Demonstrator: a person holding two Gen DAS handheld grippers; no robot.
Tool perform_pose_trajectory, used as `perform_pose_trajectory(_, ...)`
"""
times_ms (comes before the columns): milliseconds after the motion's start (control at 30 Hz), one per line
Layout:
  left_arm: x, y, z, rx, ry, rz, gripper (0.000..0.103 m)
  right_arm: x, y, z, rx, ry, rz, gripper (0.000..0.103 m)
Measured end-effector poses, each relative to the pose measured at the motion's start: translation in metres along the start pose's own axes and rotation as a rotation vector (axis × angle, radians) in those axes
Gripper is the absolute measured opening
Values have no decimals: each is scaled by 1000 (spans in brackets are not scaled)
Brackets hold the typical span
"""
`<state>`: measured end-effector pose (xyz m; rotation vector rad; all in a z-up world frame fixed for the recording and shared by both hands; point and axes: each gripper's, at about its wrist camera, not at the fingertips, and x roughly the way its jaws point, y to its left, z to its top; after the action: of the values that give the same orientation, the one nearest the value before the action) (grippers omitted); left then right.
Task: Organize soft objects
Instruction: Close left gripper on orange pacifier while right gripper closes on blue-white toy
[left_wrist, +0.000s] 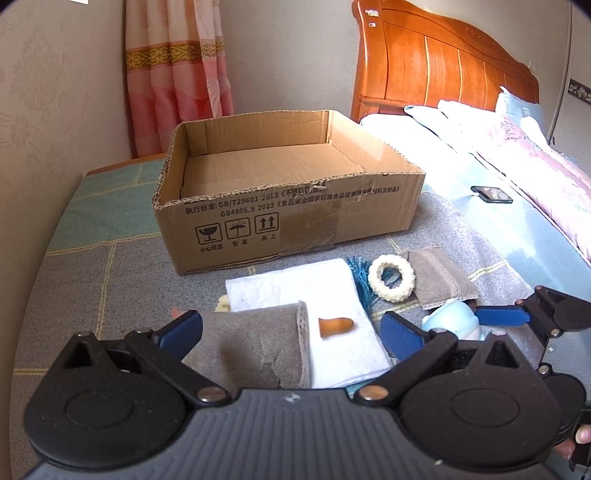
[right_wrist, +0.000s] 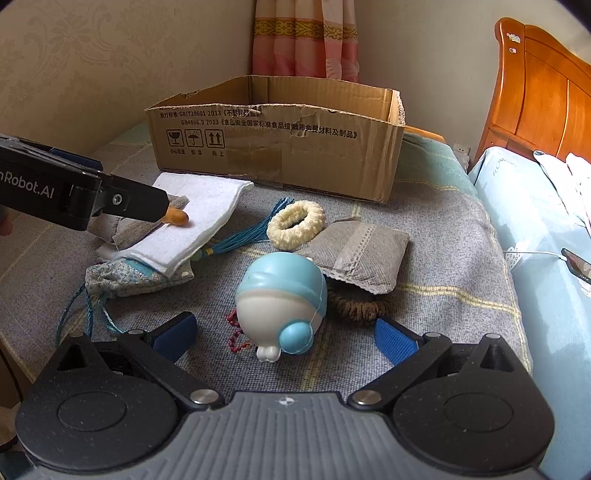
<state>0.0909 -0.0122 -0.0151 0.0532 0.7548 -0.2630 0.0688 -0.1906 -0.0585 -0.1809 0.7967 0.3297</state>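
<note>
- The left gripper (left_wrist: 291, 328) hangs low over the near end of the folded white cloth (left_wrist: 325, 291), jaws spread wide and gripping nothing; a grey fabric sachet (left_wrist: 255, 347) lies between its blue pads (left_wrist: 181, 332), and whether they touch it cannot be told.
- A small orange rubber piece (left_wrist: 336, 325) rests on the white cloth, just beyond that sachet.
- The right gripper (right_wrist: 284, 338) also has its jaws wide apart, one on each side of a blue-and-white round soft toy (right_wrist: 282, 295) that lies on the grey checked blanket (right_wrist: 424, 306); neither pad touches it.
- Behind the toy, a dark brown hair tie (right_wrist: 358, 306) sits partly under a second grey sachet (right_wrist: 364, 254).
- A cream fluffy scrunchie (right_wrist: 295, 223) lies beside that sachet, touching the strands of a teal tassel (right_wrist: 255, 229).
- A string of dark red beads (right_wrist: 234, 332) shows just to the left of the toy.
- A blue patterned drawstring pouch (right_wrist: 125, 277) lies partly beneath the white cloth's near corner.
- The open cardboard box (left_wrist: 284, 218) stands beyond all the items on the blanket, with nothing visible inside.
- On the bed to the right lies a phone (left_wrist: 493, 194), with a wooden headboard (left_wrist: 443, 70) behind.
</note>
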Motion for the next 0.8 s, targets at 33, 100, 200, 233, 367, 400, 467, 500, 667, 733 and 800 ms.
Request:
perform_pose_trajectory(33,0,-4,1,7,-4,-16,95,0,0,0,-2,-1,2,103)
perform_pose_trajectory(100,1,-13,1,22,-3,-32,83,0,-1,0,-6,-4,6,103)
perform_pose_trajectory(200,5,-25,0,35,18,-51,74,-1,-2,-1,-14,-7,14,103)
perform_pose_trajectory(233,7,-28,0,36,24,-52,74,-1,-2,-1,-18,-8,16,103)
perform_pose_trajectory(367,12,-35,0,26,31,-27,68,-4,-2,-4,-32,-18,32,103)
perform_pose_trajectory(400,14,-36,0,28,30,-24,62,-5,-3,-6,-36,-22,37,103)
perform_pose_trajectory(467,17,-39,0,24,40,-9,55,-5,-4,-7,-39,-30,45,103)
perform_pose_trajectory(500,19,-39,0,20,44,-11,53,-5,-4,-8,-42,-33,48,103)
perform_pose_trajectory(667,24,-41,1,1,59,16,43,-6,-6,-10,-53,-47,60,103)
perform_pose_trajectory(733,24,-39,1,-15,60,23,38,-6,-6,-10,-55,-51,64,103)
perform_pose_trajectory(800,24,-37,1,-26,61,21,33,-6,-6,-11,-57,-54,66,103)
